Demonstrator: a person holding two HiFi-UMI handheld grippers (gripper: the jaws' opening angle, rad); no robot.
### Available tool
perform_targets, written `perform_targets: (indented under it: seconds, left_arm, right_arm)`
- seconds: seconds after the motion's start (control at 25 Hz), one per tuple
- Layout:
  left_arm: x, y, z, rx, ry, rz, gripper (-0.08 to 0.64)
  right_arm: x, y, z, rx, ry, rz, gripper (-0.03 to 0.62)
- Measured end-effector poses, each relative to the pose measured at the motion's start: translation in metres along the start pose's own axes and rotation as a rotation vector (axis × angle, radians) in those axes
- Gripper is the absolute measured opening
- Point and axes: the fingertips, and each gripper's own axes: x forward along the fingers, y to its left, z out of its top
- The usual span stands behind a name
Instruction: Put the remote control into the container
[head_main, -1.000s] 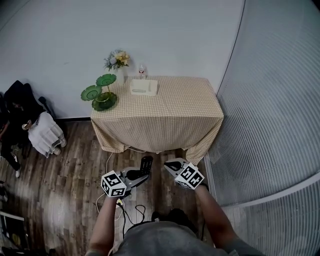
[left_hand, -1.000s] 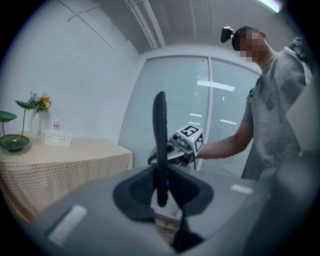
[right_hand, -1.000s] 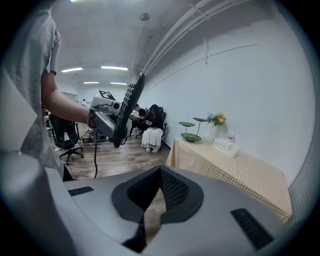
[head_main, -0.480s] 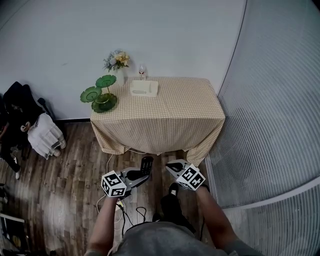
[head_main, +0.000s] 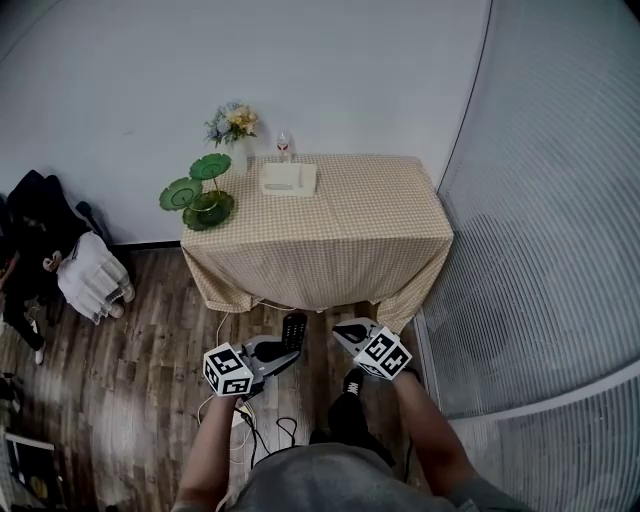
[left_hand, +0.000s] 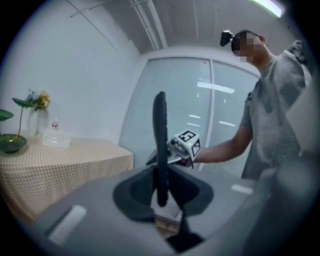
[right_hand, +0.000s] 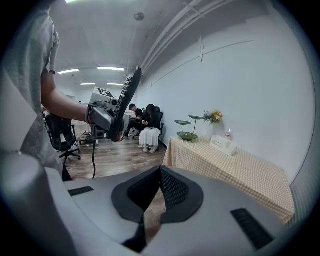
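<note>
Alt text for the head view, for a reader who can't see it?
The left gripper holds a black remote control; the right gripper is shut and empty. Ahead stands a table in checked cloth, a white container near its far edge.

remote control (head_main: 293, 325): near end hidden in the jaws; container (head_main: 289, 186): inside too small to tell.

1. The remote control (head_main: 292, 326) is showing plain black.
2. The container (head_main: 289, 178) is looking off-white.
3. The tablecloth (head_main: 330, 240) is showing a fine tan-and-cream check.
4. The leaf-shaped dishes (head_main: 196, 192) are showing green.
5. The flowers (head_main: 232, 121) are showing yellow and pale blue.
6. The floor (head_main: 120, 360) is showing dark brown wood planks.
7. The left gripper (head_main: 288, 347) and right gripper (head_main: 341, 329) are showing grey bodies, black pads and white cubes with black square markers.
</note>
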Motion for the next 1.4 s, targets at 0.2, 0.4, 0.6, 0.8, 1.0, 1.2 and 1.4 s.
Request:
perform_targets:
  seconds: [0.2, 0.4, 0.6, 0.8, 1.0, 1.2, 1.4]
  left_arm:
    - [0.004, 0.014, -0.002, 0.008, 0.034, 0.004, 0.061]
    - [0.009, 0.028, 0.005, 0.010, 0.032, 0.007, 0.061]
    - [0.013, 0.044, 0.009, 0.015, 0.042, 0.005, 0.061]
    - [0.011, 0.065, 0.014, 0.006, 0.041, 0.027, 0.061]
    - [0.013, 0.093, 0.017, -0.011, 0.034, 0.057, 0.061]
    - [0.017, 0.114, 0.027, -0.022, 0.023, 0.070, 0.061]
    - [0.030, 0.136, 0.037, -0.024, 0.014, 0.083, 0.061]
  right_arm:
    - [0.009, -0.010, -0.002, -0.007, 0.007, 0.006, 0.017]
    - [0.017, -0.025, 0.002, 0.000, 0.003, 0.012, 0.017]
    - [0.032, -0.041, 0.008, -0.009, 0.007, 0.021, 0.017]
    - [0.051, -0.054, 0.014, -0.005, 0.007, 0.045, 0.017]
    - [0.071, -0.072, 0.017, -0.014, 0.013, 0.075, 0.017]
    - [0.083, -0.095, 0.026, -0.013, 0.015, 0.087, 0.017]
    - [0.091, -0.122, 0.032, -0.018, 0.011, 0.101, 0.017]
